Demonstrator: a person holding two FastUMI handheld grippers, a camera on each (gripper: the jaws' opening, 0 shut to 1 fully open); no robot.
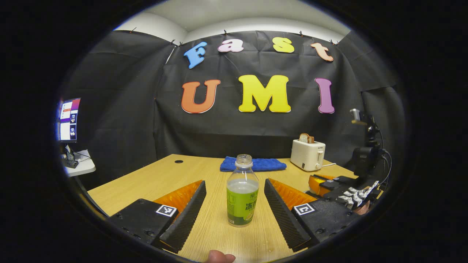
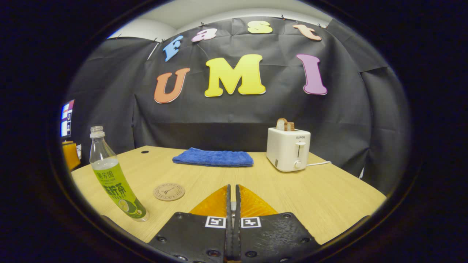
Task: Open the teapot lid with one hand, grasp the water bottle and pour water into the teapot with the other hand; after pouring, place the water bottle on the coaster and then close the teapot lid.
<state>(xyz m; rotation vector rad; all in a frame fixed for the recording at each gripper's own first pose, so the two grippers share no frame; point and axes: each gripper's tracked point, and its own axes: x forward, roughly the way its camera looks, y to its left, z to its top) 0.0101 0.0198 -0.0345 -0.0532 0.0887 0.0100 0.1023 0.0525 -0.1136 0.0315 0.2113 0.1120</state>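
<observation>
A: While the left gripper (image 1: 234,204) is hovering with its jaws spread wide, the clear plastic water bottle with the green label (image 1: 242,193) is standing upright between its two fingers, touching neither as far as I can tell.

B: So the grasp is the step in hand. Where should it be closing?

A: I'd say on the labelled belly, where the bottle is widest and stiffest, with the fingers level so the bottle is not tipping as they meet it. The neck is looking uncapped, and the liquid is sitting about halfway up, so a gentle squeeze is wiser; a hard one could be pushing liquid up towards the mouth.

B: And the right gripper (image 2: 232,204)?

A: Its jaws are pressed together, holding nothing, and it is pointing across the light wooden table (image 2: 329,197) towards the folded blue cloth (image 2: 213,157) and the white toaster with bread in it (image 2: 288,149).

B: Is the coaster near?

A: In the right gripper view the round cork coaster (image 2: 168,191) is lying flat on the table, near the bottle but apart from it.

B: The teapot?

A: I am not spotting it, so I cannot say whether its lid is off. Judging from that, the task is barely beginning.
</observation>
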